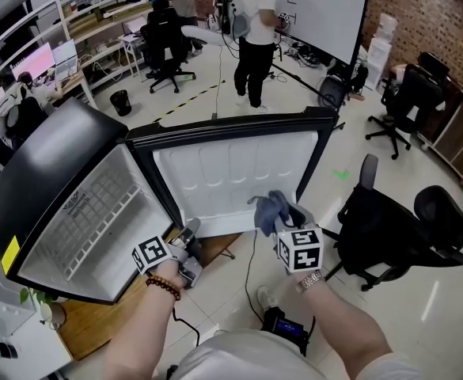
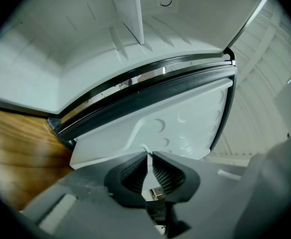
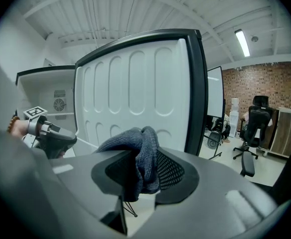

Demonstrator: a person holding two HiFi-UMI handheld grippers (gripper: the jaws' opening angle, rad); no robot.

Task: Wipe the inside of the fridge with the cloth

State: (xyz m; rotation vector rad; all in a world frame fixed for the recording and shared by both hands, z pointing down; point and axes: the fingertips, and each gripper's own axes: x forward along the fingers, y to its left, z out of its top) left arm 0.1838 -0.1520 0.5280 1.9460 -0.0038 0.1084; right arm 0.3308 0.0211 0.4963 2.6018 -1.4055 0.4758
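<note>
- The fridge (image 1: pixel 53 176) stands at the left of the head view. Its black top shows, the cabinet is open, and a wire shelf (image 1: pixel 96 212) is inside.
- Its door (image 1: pixel 231 165) is swung wide across the centre of the frame. The white inner liner with oval ribs faces the camera, and a black rim runs along the top and right edges.
- The right gripper (image 1: pixel 285 220) is clamped on the bunched blue-grey cloth (image 1: pixel 275 208). The cloth sits at the lower right of the liner, just inside the black right rim.
- In the right gripper view, the cloth (image 3: pixel 138 148) fills the gap between the jaws of the right gripper (image 3: pixel 144 171), with the door liner close behind it.
- The left gripper (image 1: pixel 187 237) is at the door's lower left edge. In the left gripper view, its jaws (image 2: pixel 148 156) are closed to a thin slit with nothing seen between them.
- A wooden board (image 1: pixel 89 323) lies under the fridge at lower left.
- To the right of the door, pale floor (image 1: pixel 338 176) lies open up to a black office chair (image 1: pixel 397 228).
- A person (image 1: pixel 255 30) stands well apart at upper centre.
</note>
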